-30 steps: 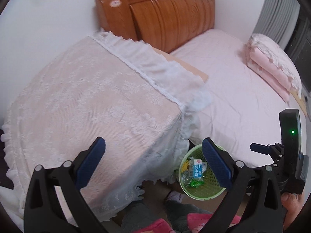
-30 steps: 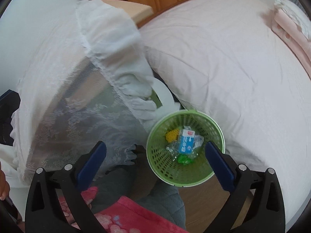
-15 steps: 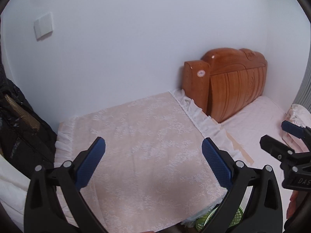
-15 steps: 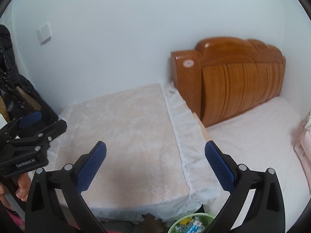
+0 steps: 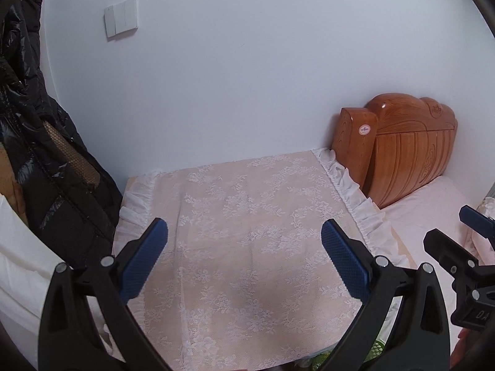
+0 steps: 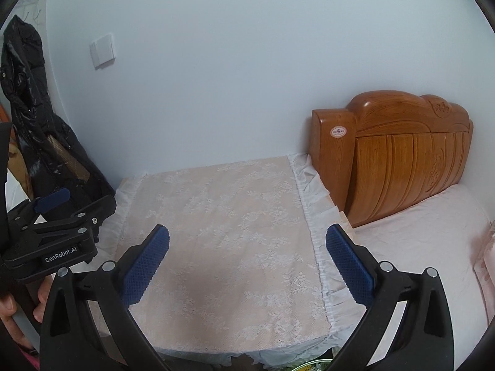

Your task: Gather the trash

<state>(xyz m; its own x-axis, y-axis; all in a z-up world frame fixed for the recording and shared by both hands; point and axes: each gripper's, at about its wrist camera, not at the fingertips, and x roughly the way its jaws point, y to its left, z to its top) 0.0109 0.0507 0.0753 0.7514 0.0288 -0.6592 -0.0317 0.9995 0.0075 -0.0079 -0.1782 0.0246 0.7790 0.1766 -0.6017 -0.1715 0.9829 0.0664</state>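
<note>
My left gripper [image 5: 244, 258] is open above a bedside table draped in a lace cloth [image 5: 247, 232], with nothing between its blue pads. My right gripper [image 6: 247, 258] is also open and empty over the same lace cloth [image 6: 222, 232]. Only a sliver of the green trash basket [image 5: 376, 349] shows at the bottom edge of the left wrist view, and its green rim [image 6: 309, 364] barely shows in the right wrist view. No loose trash shows on the cloth. The right gripper [image 5: 464, 253] appears at the left view's right edge, and the left gripper [image 6: 55, 228] at the right view's left edge.
A wooden headboard [image 6: 402, 148] and a pink-sheeted bed [image 6: 427, 247] lie to the right of the table. A black jacket [image 5: 37, 142] hangs at the left. A white wall with a switch [image 5: 120, 18] stands behind. A person's hand [image 6: 12, 306] holds the left gripper.
Both grippers have tilted up from looking down at the green basket to facing the table top and wall. The basket has slid almost out of view. Both stayed open.
</note>
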